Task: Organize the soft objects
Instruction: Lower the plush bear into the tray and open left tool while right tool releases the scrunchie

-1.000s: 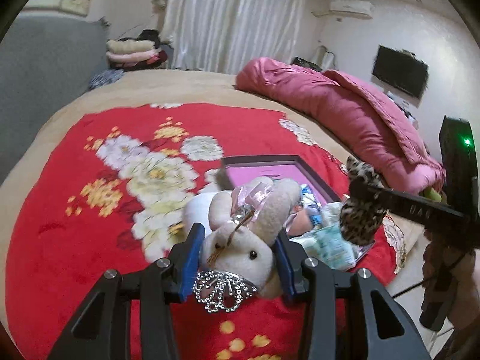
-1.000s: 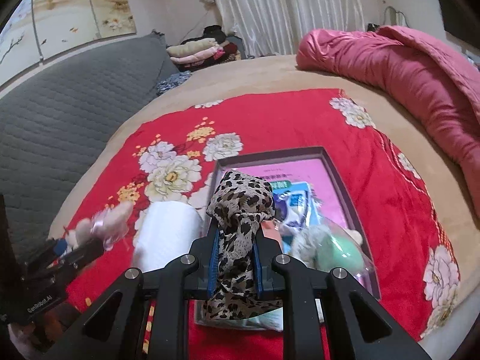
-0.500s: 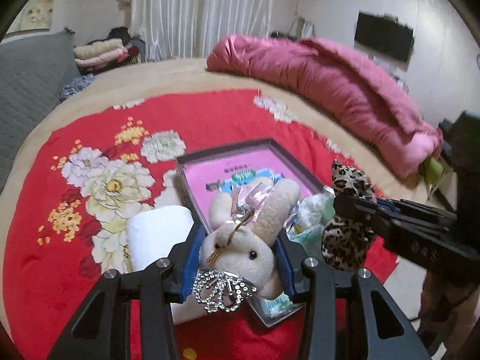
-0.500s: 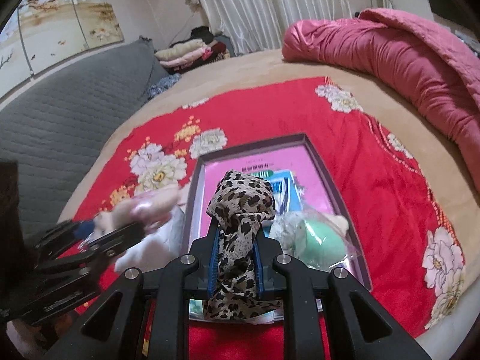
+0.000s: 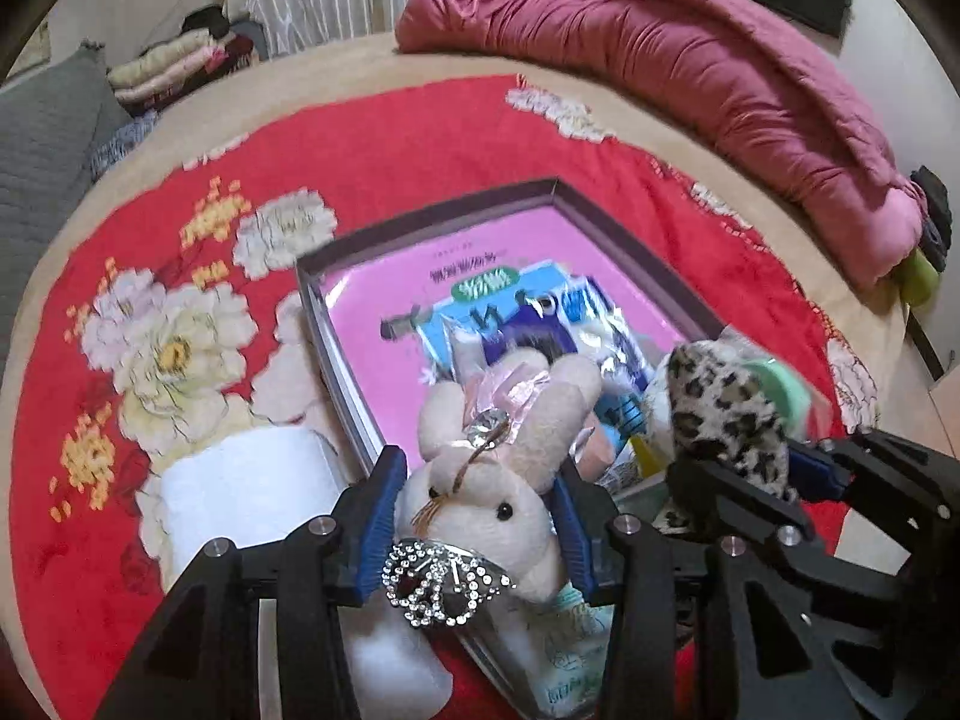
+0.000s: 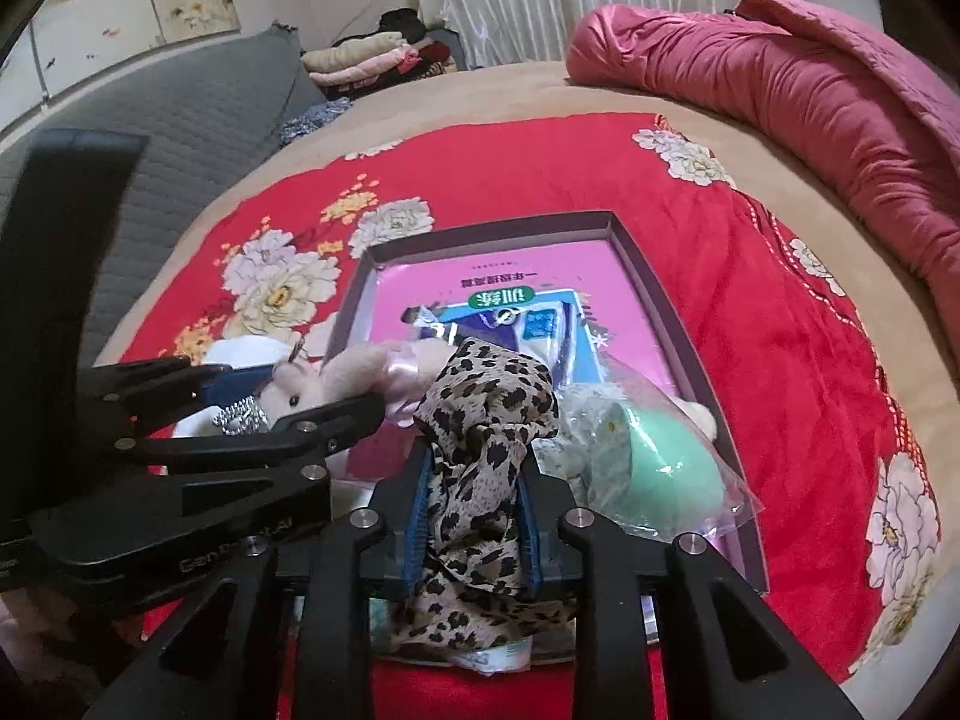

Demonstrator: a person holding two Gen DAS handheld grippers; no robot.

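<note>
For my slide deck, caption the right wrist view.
Right claw, jaws opening, lowers leopard-print cloth over the box beside the bunny-carrying left claw.

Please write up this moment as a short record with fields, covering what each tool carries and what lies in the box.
surface: red floral blanket on a bed
container: shallow dark-rimmed cardboard box with pink lining
left tool: jaws opening, cream plush rabbit with rhinestone charm between the pads
right tool: jaws opening, leopard-print fabric scarf between them, over the box's near end
in box: blue-and-white printed packet; clear plastic bag with a green round item
beside box: white paper roll
background: rolled pink quilt
</note>
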